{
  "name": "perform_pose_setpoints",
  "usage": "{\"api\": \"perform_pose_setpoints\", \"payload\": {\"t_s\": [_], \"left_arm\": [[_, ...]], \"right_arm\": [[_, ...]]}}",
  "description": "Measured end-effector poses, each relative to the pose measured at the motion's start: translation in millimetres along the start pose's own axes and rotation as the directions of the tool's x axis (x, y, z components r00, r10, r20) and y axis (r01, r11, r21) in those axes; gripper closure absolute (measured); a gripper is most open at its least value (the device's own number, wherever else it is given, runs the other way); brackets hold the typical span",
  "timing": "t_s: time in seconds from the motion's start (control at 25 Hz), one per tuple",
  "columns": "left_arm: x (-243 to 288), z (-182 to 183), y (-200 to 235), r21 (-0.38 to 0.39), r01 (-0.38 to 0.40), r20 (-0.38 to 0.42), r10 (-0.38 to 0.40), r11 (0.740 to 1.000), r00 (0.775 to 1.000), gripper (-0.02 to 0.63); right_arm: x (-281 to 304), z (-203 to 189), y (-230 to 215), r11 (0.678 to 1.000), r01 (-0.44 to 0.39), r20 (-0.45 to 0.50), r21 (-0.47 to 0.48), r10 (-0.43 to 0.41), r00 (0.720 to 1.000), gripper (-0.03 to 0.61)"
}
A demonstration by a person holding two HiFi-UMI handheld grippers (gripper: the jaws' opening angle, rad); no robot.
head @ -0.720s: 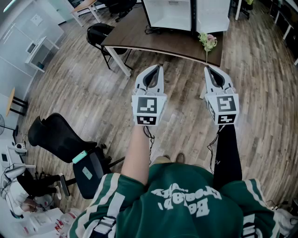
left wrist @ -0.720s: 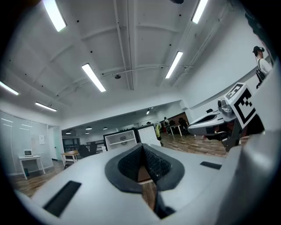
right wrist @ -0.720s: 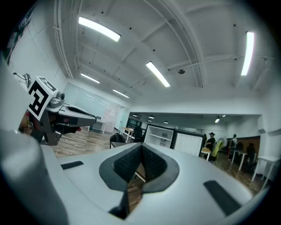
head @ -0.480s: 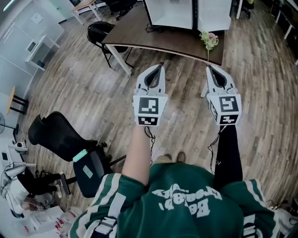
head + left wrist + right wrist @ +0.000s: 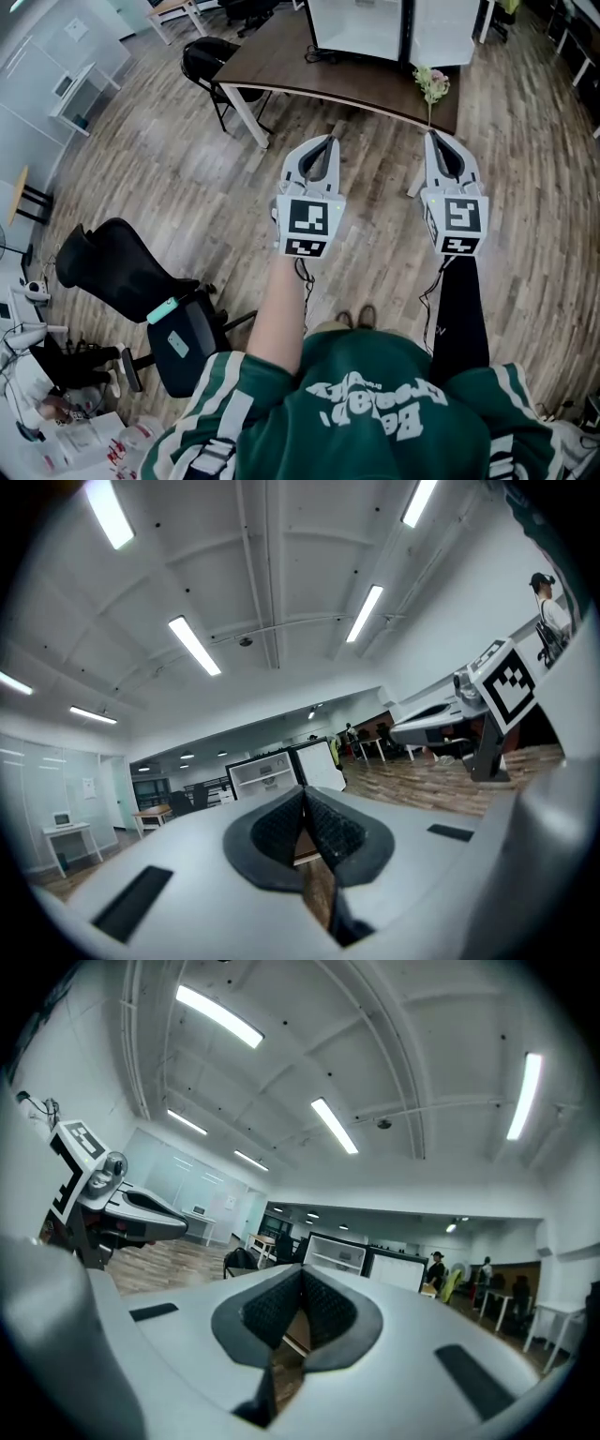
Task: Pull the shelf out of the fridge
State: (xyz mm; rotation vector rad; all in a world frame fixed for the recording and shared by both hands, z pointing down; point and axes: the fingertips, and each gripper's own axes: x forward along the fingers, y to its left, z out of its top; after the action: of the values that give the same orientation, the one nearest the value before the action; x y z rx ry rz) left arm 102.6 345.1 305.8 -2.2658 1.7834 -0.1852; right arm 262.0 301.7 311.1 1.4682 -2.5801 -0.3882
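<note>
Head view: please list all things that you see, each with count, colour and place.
fridge: 1, white inside, door open, on the table, top centre.
table: 1, dark brown, ahead of the grippers.
flowers: 1 bunch, pink and green, table's right corner.
chairs: 2, black; one at the table's left end, one lower left.
floor: wood planks, all around.
left gripper: 1, white, shut, empty.
right gripper: 1, white, shut, empty.

green shirt (image 5: 367, 370) lettering, upside down, illegible
</note>
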Motion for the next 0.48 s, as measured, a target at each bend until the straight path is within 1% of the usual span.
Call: {"api": "perform_pose_setpoints", "payload": {"t_s": [0.04, 0.08, 0.16, 0.24, 0.36, 0.48], "left_arm": [[-3, -1, 4, 0.004, 0.001, -0.004, -0.001, 1.000, 1.000, 0.597], [-6, -3, 9, -0.007, 0.002, -0.003, -0.002, 1.000, 1.000, 0.597], [-11, -7, 19, -0.057, -0.003, 0.001, 0.004, 0.998, 1.000, 0.597], [-16, -13, 29, -0.082, -0.016, -0.004, 0.016, 0.996, 1.000, 0.597], [-22, -21, 39, -0.085, -0.030, -0.017, 0.029, 0.996, 0.999, 0.597], [-22, -30, 43, -0.090, -0.027, -0.026, 0.025, 0.996, 0.999, 0.597]], "right_arm": [[0, 3, 5, 1.000, -0.004, 0.004, -0.002, 0.004, 1.000, 0.571], [0, 4, 10, 1.000, -0.008, 0.007, 0.004, 0.008, 1.000, 0.571], [2, 5, 17, 1.000, -0.007, 0.004, 0.011, 0.007, 1.000, 0.571], [2, 4, 25, 1.000, -0.010, -0.007, 0.009, 0.010, 1.000, 0.571], [3, 2, 33, 1.000, -0.008, -0.004, 0.012, 0.009, 1.000, 0.571], [7, -5, 38, 0.999, -0.008, -0.007, 0.035, 0.008, 1.000, 0.571]]}}
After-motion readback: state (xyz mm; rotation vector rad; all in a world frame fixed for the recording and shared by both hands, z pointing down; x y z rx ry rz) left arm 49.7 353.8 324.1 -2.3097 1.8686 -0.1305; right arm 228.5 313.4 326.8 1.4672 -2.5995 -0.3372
